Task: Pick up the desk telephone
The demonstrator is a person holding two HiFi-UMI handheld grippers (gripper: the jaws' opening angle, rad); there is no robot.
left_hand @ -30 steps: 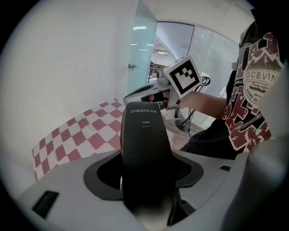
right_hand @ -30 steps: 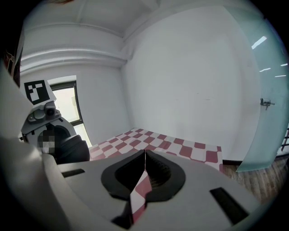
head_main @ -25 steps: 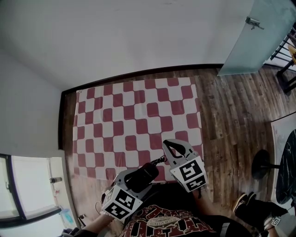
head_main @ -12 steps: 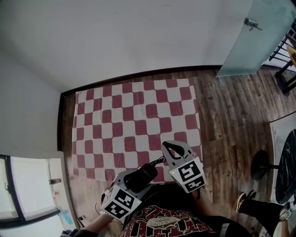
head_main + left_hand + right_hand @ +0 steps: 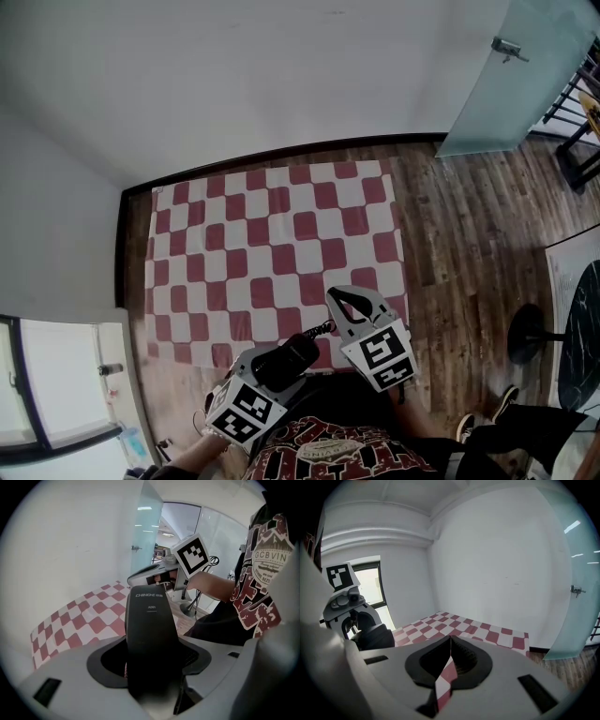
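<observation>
Against the earlier frames, little has altered. Both tools stay where they were, and the telephone handset (image 5: pixel 298 351) remains clamped in the left tool (image 5: pixel 279 366). The only clear change is at the lower right of the head view, where another person's shoe (image 5: pixel 466 427) has slid further left and down, and a dark trouser leg (image 5: pixel 539 424) now reaches across that corner.

A red-and-white checked cloth (image 5: pixel 272 244) lies flat on the wooden floor (image 5: pixel 469 234), filling the middle of the head view. Its far and left edges run along a dark skirting (image 5: pixel 281 150) at the foot of white walls (image 5: pixel 234 75). A frosted glass door (image 5: pixel 525 75) with a metal handle stands at the upper right, a window (image 5: pixel 56 375) shows at the lower left, and a round black stand base (image 5: pixel 530 333) sits at the right edge.

The left tool's jaws stand wide and press on the sides of the black handset, which hangs above the cloth's near edge at the lower middle of the frame. Its long axis runs from lower left to upper right, its far end pointing toward the right tool (image 5: pixel 345 293), with a coiled cord (image 5: pixel 322 327) leaving that end. In the left gripper view the handset rises straight up the frame, its printed back showing. The right tool's jaws are closed together with nothing between them.
</observation>
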